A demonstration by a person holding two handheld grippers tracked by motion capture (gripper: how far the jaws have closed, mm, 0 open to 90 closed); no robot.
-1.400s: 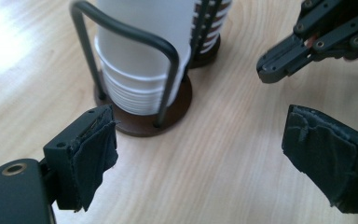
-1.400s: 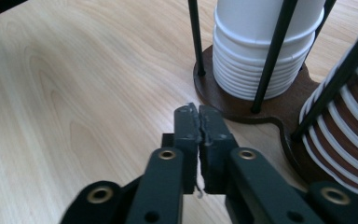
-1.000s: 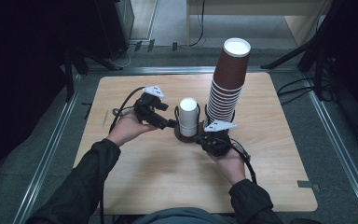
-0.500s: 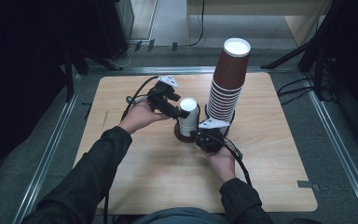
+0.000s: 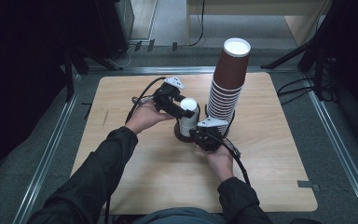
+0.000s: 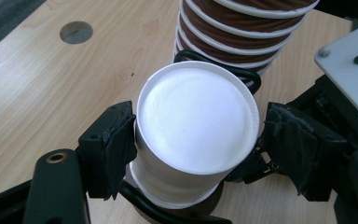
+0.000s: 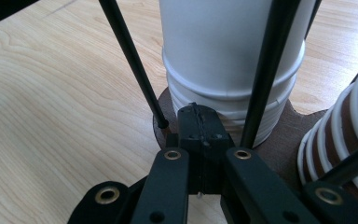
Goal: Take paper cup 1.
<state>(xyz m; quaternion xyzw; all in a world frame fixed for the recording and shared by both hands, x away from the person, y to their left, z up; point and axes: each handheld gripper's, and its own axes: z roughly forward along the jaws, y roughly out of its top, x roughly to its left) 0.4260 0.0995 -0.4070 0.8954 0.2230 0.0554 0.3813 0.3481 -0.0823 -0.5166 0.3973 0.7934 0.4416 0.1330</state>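
While closing around the short stack of white paper cups (image 5: 188, 117) at mid-bench (image 5: 135, 177), left claw (image 6: 193, 154) flanks the top cup, pads just beside it, contact unclear. Right claw (image 7: 200, 128) clenched empty by the brown holder base (image 7: 279, 154). Tall brown cup stack (image 5: 227, 84) just right.

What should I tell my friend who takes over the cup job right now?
Left gripper: jaws have just been closing around the top white cup; a firm grip isn't certain.
Right gripper: shut, tips at the brown base of the white stack.
Things: the white stack sits in a wire holder; the tall brown cup stack stands beside it.
Done: top cup reached.
Left: probably grip it and lift it off.
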